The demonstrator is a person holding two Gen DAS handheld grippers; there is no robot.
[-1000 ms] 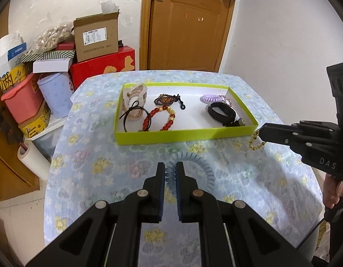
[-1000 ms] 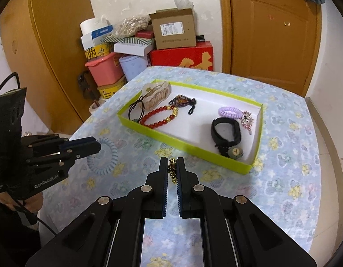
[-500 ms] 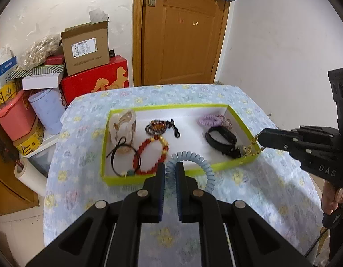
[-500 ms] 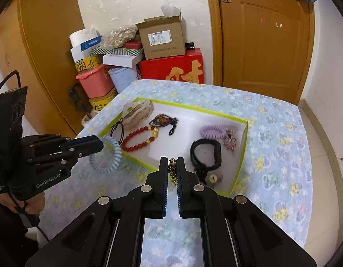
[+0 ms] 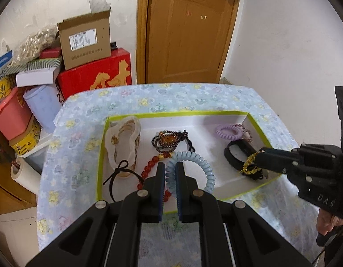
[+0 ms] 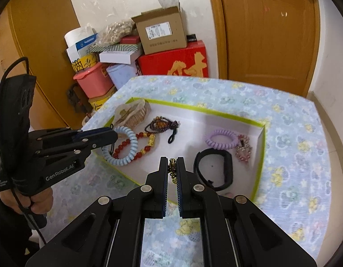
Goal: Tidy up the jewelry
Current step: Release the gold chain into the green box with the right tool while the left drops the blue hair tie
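A shallow white tray with a lime-green rim (image 5: 255,122) (image 6: 260,133) lies on the flowered table. My left gripper (image 5: 170,166) (image 6: 113,136) is shut on a light-blue spiral hair tie (image 5: 202,166) (image 6: 129,153) and holds it over the tray's near left part, above a red bead bracelet (image 5: 149,169) (image 6: 140,149). My right gripper (image 6: 172,162) (image 5: 258,155) is shut on a gold chain (image 6: 172,171) (image 5: 249,164) and holds it over the tray's right part, above a black band (image 5: 238,153) (image 6: 224,166).
The tray also holds a purple spiral tie (image 5: 229,132) (image 6: 220,140), a dark bead pendant (image 5: 167,141) (image 6: 160,124), a cream hair claw (image 5: 124,142) (image 6: 131,113) and a black cord (image 5: 120,171). Boxes and tubs (image 5: 78,55) (image 6: 160,44) are stacked behind the table by the door.
Both grippers moved forward from the table's near side to over the tray, each carrying its item. The blue tie and the gold chain now hang above the tray's floor.
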